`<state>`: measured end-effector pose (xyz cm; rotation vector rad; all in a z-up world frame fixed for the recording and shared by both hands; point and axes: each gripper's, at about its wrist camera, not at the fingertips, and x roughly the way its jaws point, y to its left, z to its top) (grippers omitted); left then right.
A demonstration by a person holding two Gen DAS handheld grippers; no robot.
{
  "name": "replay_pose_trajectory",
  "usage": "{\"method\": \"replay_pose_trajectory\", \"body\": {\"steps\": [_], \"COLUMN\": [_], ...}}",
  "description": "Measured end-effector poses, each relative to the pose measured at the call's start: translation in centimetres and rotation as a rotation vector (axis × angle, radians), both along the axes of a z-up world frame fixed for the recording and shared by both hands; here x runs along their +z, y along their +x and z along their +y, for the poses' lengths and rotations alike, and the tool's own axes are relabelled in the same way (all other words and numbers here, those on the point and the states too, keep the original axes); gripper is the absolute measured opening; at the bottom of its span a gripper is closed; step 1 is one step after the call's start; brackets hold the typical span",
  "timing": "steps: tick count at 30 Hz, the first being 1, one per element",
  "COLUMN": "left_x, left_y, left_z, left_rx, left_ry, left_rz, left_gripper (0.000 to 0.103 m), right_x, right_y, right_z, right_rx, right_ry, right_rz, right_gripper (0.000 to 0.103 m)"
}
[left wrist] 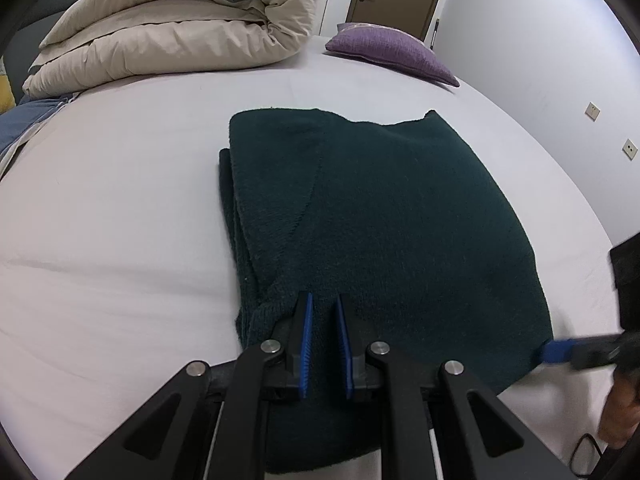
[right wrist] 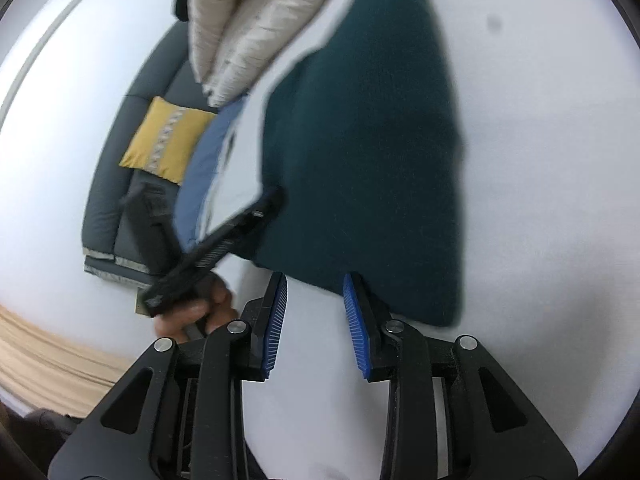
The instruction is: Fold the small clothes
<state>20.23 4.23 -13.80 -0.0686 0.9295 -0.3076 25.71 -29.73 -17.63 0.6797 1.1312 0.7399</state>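
Note:
A dark green knitted garment [left wrist: 400, 208] lies folded into a flat block on the white bed sheet [left wrist: 120, 220]. My left gripper [left wrist: 324, 300] is at its near left corner, and its blue pads are pinched on a ridge of the green fabric. In the right wrist view the same gripper [right wrist: 268, 204] meets the garment [right wrist: 360, 140] at its left edge, held by a hand [right wrist: 192, 312]. My right gripper [right wrist: 315, 280] stands open over bare sheet, its tips just short of the garment's near edge. In the left wrist view its blue fingertip [left wrist: 554, 350] touches the garment's right corner.
A rolled beige duvet [left wrist: 172, 28] and a purple pillow [left wrist: 392, 52] lie at the far end of the bed. Blue cloth [left wrist: 24, 120] hangs at the left edge. A grey sofa with a yellow cushion [right wrist: 168, 144] stands beside the bed. A wall [left wrist: 540, 60] runs along the right.

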Motion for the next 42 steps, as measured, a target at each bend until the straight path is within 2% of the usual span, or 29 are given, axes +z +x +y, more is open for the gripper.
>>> {"method": "replay_pose_trajectory", "body": {"steps": [4,10,13,17,24,27,31,34,35,37,40,41,42], "left_x": [0.1,0.1,0.1,0.1,0.1,0.1,0.1,0.0,0.0,0.1,0.1,0.1,0.2], "left_y": [0.1,0.2,0.2,0.3,0.5,0.5,0.5,0.4,0.3,0.3,0.2,0.1,0.1], "left_z": [-0.1,0.0,0.1,0.3,0.4,0.6,0.9,1.1,1.2,1.3,1.3,1.3,1.3], "left_rx": [0.000,0.004,0.005,0.005,0.010,0.011,0.010,0.013,0.015,0.017,0.018,0.018,0.018], "left_ry": [0.009,0.008,0.011,0.014,0.015,0.005,-0.007,-0.020,-0.024,-0.029,-0.034,-0.038,-0.043], "left_rz": [0.000,0.011,0.016,0.019,0.020,0.020,0.022,0.025,0.027,0.028,0.030,0.033,0.036], "left_gripper": [0.016,0.015,0.016,0.016,0.016,0.016,0.015,0.015,0.015,0.015,0.015,0.015,0.015], "right_x": [3.0,4.6,3.8,1.9,0.9,1.1,0.4,1.9,2.4,3.3,4.1,3.8,3.3], "right_y": [1.4,7.6,10.8,14.5,19.2,21.2,23.8,24.3,24.1,23.0,20.5,19.6,18.9], "right_z": [-0.7,1.2,3.1,7.7,11.5,12.9,11.6,8.2,6.5,4.3,3.0,2.9,3.0], "right_rx": [-0.022,-0.025,0.024,0.085,0.106,0.111,0.051,-0.100,-0.155,-0.197,-0.135,-0.095,-0.074], "right_ry": [0.050,0.021,0.035,-0.059,-0.116,-0.167,-0.147,-0.187,-0.173,-0.145,-0.059,-0.030,-0.039], "right_rz": [-0.052,-0.035,0.002,0.058,0.081,0.059,0.075,0.029,0.033,0.024,0.006,0.012,0.019], "right_gripper": [0.031,0.032,0.034,0.034,0.034,0.034,0.022,0.030,0.035,0.039,0.042,0.052,0.054]}}
